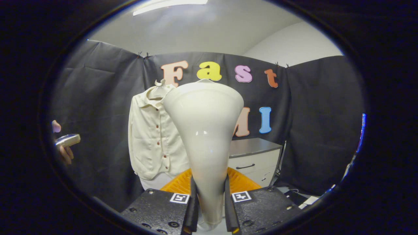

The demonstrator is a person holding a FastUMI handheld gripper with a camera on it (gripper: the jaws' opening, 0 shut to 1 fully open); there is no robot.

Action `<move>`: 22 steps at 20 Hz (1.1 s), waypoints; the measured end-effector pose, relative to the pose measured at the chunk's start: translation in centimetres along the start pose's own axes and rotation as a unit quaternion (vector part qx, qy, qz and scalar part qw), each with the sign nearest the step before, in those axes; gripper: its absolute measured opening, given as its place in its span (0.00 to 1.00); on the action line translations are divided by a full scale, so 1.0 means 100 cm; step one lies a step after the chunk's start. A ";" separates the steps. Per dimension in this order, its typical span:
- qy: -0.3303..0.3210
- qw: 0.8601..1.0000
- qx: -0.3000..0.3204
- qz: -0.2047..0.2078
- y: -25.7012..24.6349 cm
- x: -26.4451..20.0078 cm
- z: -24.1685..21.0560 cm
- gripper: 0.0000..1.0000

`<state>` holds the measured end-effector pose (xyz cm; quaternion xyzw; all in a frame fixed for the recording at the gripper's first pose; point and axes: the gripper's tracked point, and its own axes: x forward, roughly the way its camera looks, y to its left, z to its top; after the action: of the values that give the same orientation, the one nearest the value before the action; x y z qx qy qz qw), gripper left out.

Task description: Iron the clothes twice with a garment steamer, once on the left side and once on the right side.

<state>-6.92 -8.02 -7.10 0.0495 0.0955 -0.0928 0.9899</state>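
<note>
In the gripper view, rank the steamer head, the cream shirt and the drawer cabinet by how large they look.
1. Steamer head, held between the tongs; its nearness to the camera inflates it.
2. Cream shirt, hanging on the booth wall; close to the steamer in apparent size.
3. Drawer cabinet, partly hidden.

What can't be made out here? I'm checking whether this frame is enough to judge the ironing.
- Shirt: its right side is hidden behind the garment steamer held in the gripper.
- Steamer's face: turned away, so steam and contact cannot be told.
- Orange thing: mostly covered by the steamer and fingers.
- Object in the hand: too small to identify.
</note>
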 end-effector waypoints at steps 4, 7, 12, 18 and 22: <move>-0.010 1.000 0.005 0.008 0.025 -0.004 0.026 0.33; -0.022 1.000 -0.005 0.020 0.068 -0.002 0.038 0.32; -0.008 1.000 0.003 0.024 0.116 0.006 0.028 0.33; 0.006 1.000 -0.003 0.012 0.131 0.009 0.018 0.33; 0.010 1.000 -0.008 0.006 0.133 0.012 0.016 0.33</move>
<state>-2.93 4.59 -4.74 0.0429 0.1058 -0.0851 0.9898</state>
